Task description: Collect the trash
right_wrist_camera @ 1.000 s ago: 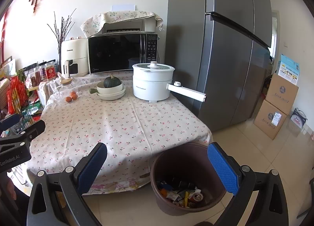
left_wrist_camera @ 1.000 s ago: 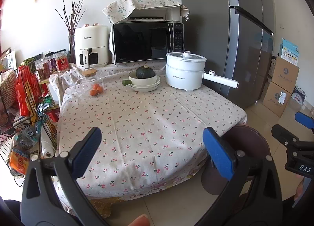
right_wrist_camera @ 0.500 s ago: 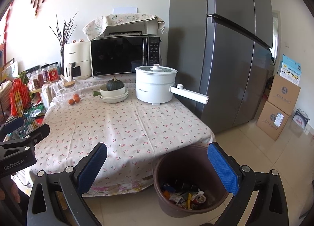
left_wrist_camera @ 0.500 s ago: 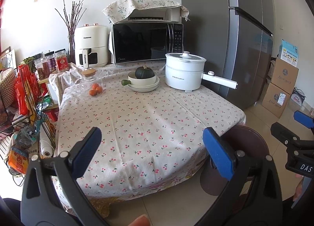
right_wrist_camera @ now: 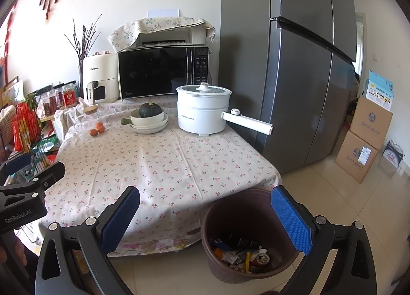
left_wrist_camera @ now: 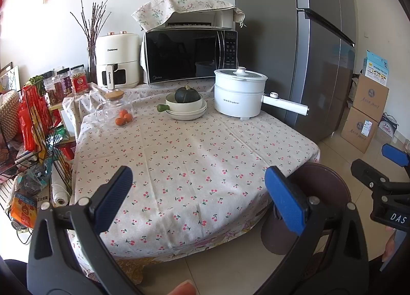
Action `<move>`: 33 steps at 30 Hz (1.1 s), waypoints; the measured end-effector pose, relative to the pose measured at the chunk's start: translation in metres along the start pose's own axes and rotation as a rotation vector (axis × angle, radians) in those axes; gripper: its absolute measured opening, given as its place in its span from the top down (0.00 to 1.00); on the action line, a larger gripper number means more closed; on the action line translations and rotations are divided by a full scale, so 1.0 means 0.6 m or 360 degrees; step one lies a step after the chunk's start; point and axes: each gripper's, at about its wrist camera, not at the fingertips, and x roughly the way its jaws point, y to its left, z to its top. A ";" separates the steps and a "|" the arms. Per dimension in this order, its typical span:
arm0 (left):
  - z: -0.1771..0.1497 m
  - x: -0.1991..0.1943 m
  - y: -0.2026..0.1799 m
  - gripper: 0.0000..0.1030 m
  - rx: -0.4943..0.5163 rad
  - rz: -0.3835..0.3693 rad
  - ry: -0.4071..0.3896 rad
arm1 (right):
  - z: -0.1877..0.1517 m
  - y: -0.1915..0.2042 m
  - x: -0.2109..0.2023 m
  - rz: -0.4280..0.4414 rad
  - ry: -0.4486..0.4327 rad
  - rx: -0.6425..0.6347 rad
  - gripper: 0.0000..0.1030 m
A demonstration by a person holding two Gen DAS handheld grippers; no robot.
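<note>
— Trash? Where is it?
— In the brown bin on the floor beside the table.
— Grippers?
— Left gripper and right gripper both spread wide, holding nothing.

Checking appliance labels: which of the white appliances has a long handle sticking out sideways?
The white electric pot with a glass lid, beside the grey fridge; the cream air fryer has none.
</note>
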 end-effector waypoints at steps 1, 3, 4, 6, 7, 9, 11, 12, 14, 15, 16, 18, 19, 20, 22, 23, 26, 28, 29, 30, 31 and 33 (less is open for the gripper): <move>0.000 0.000 0.000 0.00 -0.0002 -0.0001 0.0001 | -0.001 0.000 0.000 0.0001 0.0001 0.0001 0.00; 0.000 0.000 0.000 0.00 -0.0001 -0.0001 -0.0001 | 0.000 -0.001 0.000 0.0001 0.0001 0.0002 0.00; 0.000 -0.001 0.000 0.00 0.0001 -0.0001 -0.0002 | 0.000 -0.001 0.000 0.0003 0.0001 0.0001 0.00; 0.000 0.000 0.000 0.00 -0.0001 -0.0001 -0.0001 | -0.001 -0.001 0.000 0.0003 0.0000 0.0002 0.00; 0.000 0.000 0.000 0.00 -0.0001 -0.0001 0.0000 | 0.000 -0.001 0.000 0.0003 0.0000 0.0001 0.00; 0.001 0.000 0.000 0.00 -0.0001 0.0001 -0.0001 | 0.000 -0.002 0.000 0.0003 0.0000 -0.0001 0.00; 0.001 0.000 0.000 0.00 -0.0001 -0.0002 0.0000 | 0.000 -0.002 0.000 0.0003 0.0002 -0.0001 0.00; 0.001 0.000 0.000 0.00 -0.0001 -0.0001 0.0000 | 0.000 -0.002 0.000 0.0001 0.0002 0.0000 0.00; 0.001 0.000 0.000 0.00 0.0000 -0.0001 0.0000 | -0.001 -0.001 0.000 0.0001 0.0003 0.0002 0.00; 0.000 0.000 0.000 0.00 -0.0001 -0.0001 0.0000 | -0.001 -0.001 0.001 0.0001 0.0002 0.0003 0.00; 0.001 0.000 0.000 0.00 0.0000 -0.0002 0.0000 | -0.001 -0.002 0.001 0.0002 0.0002 0.0002 0.00; 0.000 0.000 -0.001 0.00 -0.0001 0.0000 0.0000 | -0.002 -0.001 0.000 0.0000 0.0002 0.0004 0.00; 0.000 0.000 -0.001 0.00 -0.0001 0.0000 0.0001 | -0.002 -0.002 0.000 0.0001 0.0003 0.0003 0.00; 0.000 0.000 -0.001 0.00 -0.0002 0.0000 0.0001 | -0.002 -0.002 0.000 0.0001 0.0004 0.0003 0.00; 0.000 0.000 -0.001 0.00 0.0000 -0.0002 0.0004 | -0.002 -0.001 0.000 0.0000 0.0004 0.0003 0.00; 0.000 0.000 -0.001 0.00 0.0002 -0.0003 0.0006 | -0.001 -0.001 0.000 -0.0001 0.0003 0.0004 0.00; -0.001 0.001 -0.001 0.00 0.0004 -0.0009 0.0008 | -0.001 -0.001 0.000 -0.0002 0.0003 0.0005 0.00; -0.001 0.001 -0.001 0.00 0.0005 -0.0007 0.0009 | -0.001 -0.001 0.000 -0.0002 0.0003 0.0005 0.00; -0.001 0.001 -0.001 0.00 0.0005 -0.0008 0.0011 | -0.001 -0.001 0.000 0.0000 0.0004 0.0004 0.00; -0.001 0.001 -0.001 0.00 0.0007 -0.0011 0.0015 | -0.001 -0.001 0.000 0.0000 0.0005 0.0004 0.00; -0.001 0.002 -0.001 0.00 0.0008 -0.0012 0.0019 | -0.001 -0.001 0.000 0.0000 0.0005 0.0003 0.00; -0.002 0.003 -0.001 0.00 0.0010 -0.0018 0.0029 | -0.004 0.000 0.001 -0.0001 0.0007 0.0004 0.00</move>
